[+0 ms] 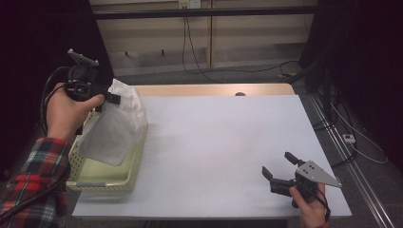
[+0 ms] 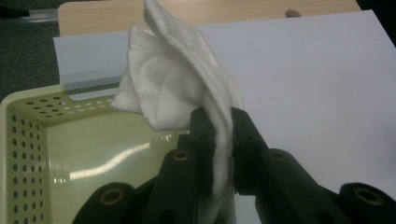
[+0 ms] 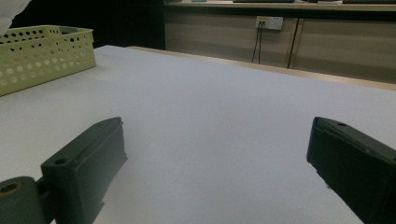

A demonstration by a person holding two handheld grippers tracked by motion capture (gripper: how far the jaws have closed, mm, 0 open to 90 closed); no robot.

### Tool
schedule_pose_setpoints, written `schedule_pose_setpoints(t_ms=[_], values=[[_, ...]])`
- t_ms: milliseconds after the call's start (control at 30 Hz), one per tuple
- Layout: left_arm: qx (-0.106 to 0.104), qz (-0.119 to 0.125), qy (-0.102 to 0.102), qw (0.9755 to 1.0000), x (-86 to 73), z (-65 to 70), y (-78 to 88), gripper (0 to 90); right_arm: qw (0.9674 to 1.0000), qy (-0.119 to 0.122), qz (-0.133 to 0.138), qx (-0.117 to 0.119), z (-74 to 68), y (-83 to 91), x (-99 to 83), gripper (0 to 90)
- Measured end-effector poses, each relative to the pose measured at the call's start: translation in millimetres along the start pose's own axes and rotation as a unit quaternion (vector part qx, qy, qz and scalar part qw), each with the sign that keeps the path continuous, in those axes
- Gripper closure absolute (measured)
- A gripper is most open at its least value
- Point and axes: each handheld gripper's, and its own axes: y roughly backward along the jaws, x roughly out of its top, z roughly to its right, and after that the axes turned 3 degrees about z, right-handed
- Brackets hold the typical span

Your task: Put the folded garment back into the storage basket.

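So there are two grippers and they're well apart. Nearest the camera in the high view, the right gripper (image 1: 276,169) sits low over the bottom right of the white sheet (image 1: 223,147), jaws spread wide with nothing between them; its own view shows just bare sheet between the two black jaws. Further up on the left, the left gripper (image 1: 113,99) is held up in a hand (image 1: 71,114) with a plaid sleeve (image 1: 35,183), and its jaws are clamped tight on one white cloth (image 2: 177,84). In the left gripper view the cloth is pinched edge-on between the two pads, bunching up above them and trailing down below. The cloth hangs in the air over the one pale yellow basket (image 1: 107,183), which sits at the left edge of the sheet; whether its bottom corner touches the basket I can't tell. The basket has perforated walls. Beyond the sheet there's a strip of wooden table (image 1: 214,89), then a dark floor with a few cables (image 1: 223,70).
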Motion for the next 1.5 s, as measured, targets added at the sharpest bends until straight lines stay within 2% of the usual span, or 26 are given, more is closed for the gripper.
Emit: schedule_pose_setpoints(t_ms=[900,1500], values=[[0.014,-0.005,0.017,0.9997,-21.2,-16.0,-14.7,81.7,1.0,-0.003,-0.001,0.0,0.6,0.4,-0.1,3.6],[0.01,-0.004,0.023,0.9997,-30.9,-21.0,-19.6,81.7,1.0,-0.001,-0.002,0.001,0.8,-0.3,-0.3,3.6]])
